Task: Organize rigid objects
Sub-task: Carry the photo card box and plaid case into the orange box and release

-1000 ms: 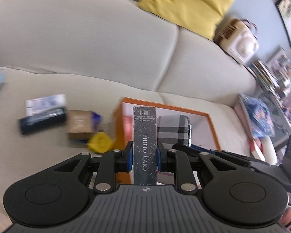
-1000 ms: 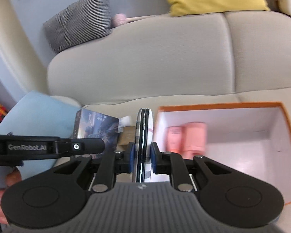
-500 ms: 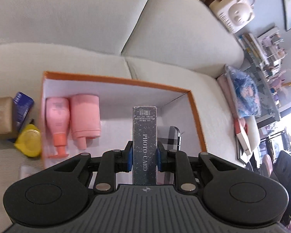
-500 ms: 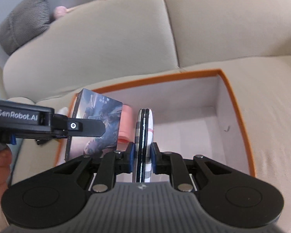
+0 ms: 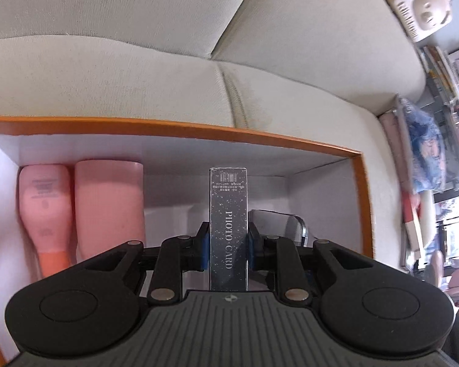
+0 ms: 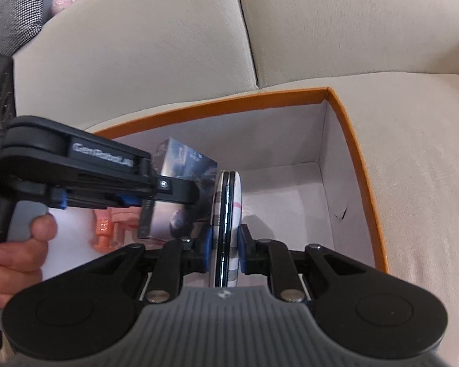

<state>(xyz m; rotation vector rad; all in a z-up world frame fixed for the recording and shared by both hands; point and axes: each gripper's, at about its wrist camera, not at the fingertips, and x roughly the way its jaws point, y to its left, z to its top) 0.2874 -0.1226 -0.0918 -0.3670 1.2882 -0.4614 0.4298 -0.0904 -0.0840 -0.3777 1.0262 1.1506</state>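
An open cardboard box with an orange rim and white inner walls (image 5: 260,136) sits on the seat cushion of a beige fabric sofa (image 5: 137,70). Inside it, against the left wall, two pink plastic bottles lie side by side: a slimmer one with an orange neck (image 5: 44,208) and a wider cylindrical one (image 5: 108,208), touching along their lengths. The right part of the box floor is bare.

The left tongs (image 5: 228,243) are clamped on a tall, narrow dark box with silver speckles and the words PHOTO CARD on its edge (image 5: 228,220), held upright over the middle of the orange-rimmed box. The right tongs (image 6: 225,246) are pressed shut on a flat folded phone in a checked case (image 6: 226,214), held on edge above the box interior, just right of the card box.

The left wrist view alone shows both bottles whole, and only a grey corner of the phone (image 5: 278,223) behind the tongs' right finger. Beyond the sofa arm it also takes in a cream bear-faced appliance (image 5: 422,9) and a cluttered shelf, blurred.

The right wrist view alone shows the card box's broad printed face (image 6: 180,189), the left tongs from the side with a person's hand (image 6: 12,260) around the handle, and a small scuff on the box's right wall. Here the bottles are mostly hidden; only an orange cap peeks out. A grey woven cushion (image 6: 12,15) rests on the sofa back.
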